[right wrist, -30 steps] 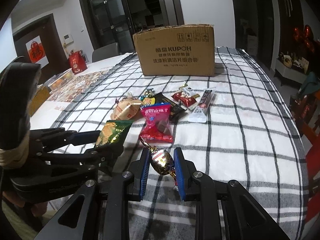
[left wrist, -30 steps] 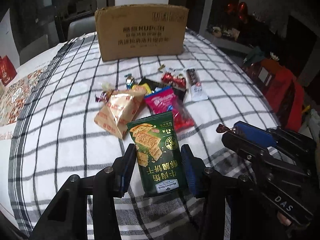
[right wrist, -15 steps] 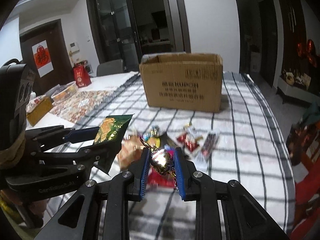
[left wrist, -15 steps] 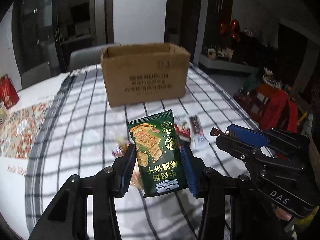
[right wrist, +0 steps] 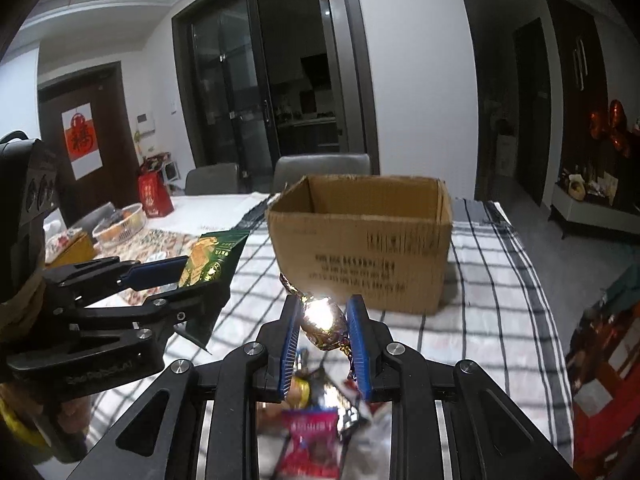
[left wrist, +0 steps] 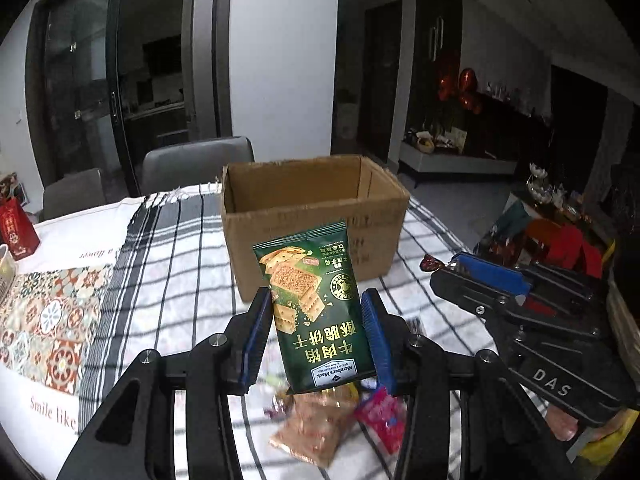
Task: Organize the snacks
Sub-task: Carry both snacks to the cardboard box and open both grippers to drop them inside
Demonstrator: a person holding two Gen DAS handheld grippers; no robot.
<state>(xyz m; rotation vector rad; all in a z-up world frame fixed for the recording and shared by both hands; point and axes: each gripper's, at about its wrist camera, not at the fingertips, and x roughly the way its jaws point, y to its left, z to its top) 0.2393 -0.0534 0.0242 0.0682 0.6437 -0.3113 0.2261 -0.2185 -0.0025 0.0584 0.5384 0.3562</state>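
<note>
My left gripper [left wrist: 317,334] is shut on a green cracker packet [left wrist: 316,304], held upright above the table. The right gripper [right wrist: 325,328] is shut on a shiny foil-wrapped candy [right wrist: 322,322]. An open brown cardboard box [left wrist: 312,216] stands ahead of both on the checked tablecloth; it also shows in the right wrist view as the box [right wrist: 364,240]. Below the fingers lie the other snacks, blurred: a tan packet [left wrist: 316,430] and a red-pink packet [left wrist: 382,420]. Each gripper shows in the other's view, the right gripper [left wrist: 452,266] and the left gripper [right wrist: 188,276].
Grey chairs [left wrist: 196,162] stand behind the table's far edge. A patterned mat [left wrist: 48,312] and a red gift bag [left wrist: 16,226] lie to the left. A white basket [right wrist: 118,222] sits on the far left. Red items [left wrist: 568,242] crowd the floor off the table's right side.
Both grippers have risen off the table with their snacks and tilted up toward the box. The box now looks nearer, with its open top in view, and the snack pile has dropped below the fingers.
</note>
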